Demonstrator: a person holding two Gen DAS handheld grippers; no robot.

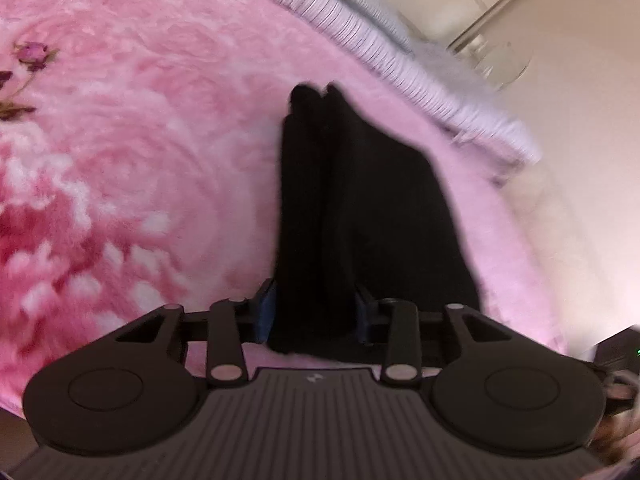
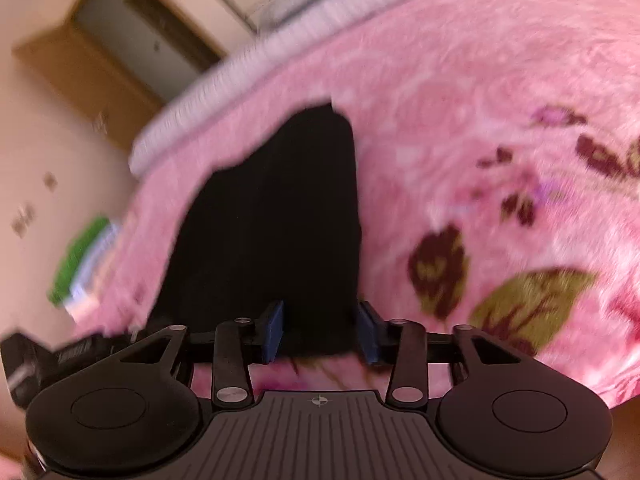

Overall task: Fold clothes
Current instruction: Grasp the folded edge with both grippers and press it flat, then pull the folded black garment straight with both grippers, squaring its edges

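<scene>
Where my left gripper fills the bottom of its view, the two blue pads stand apart with a fold of the black cloth garment between them; it looks loose in the gap rather than pinched, though blur keeps me from being sure it touches the pads. My right gripper shows the same at the bottom of its own view: blue pads spread, the garment's near edge lying in the gap, pink showing just under it.

Beyond the fingers the dark cloth runs up the middle of each frame, lying on the fluffy pink floral blanket. From the left it rises in two narrow ridges to a tip at centre, with a wider flap falling to the right. From the right it reads as one broad, flat, dark shape, widening to the left.

Only the right view shows the big olive leaf and maroon flower print at lower right, a green and white object at the left edge, too blurred to name, and a brown wooden doorway at upper left. Only the left view shows a clear glass vessel at upper right. Both catch the pale ribbed bedding edge beyond the blanket.
</scene>
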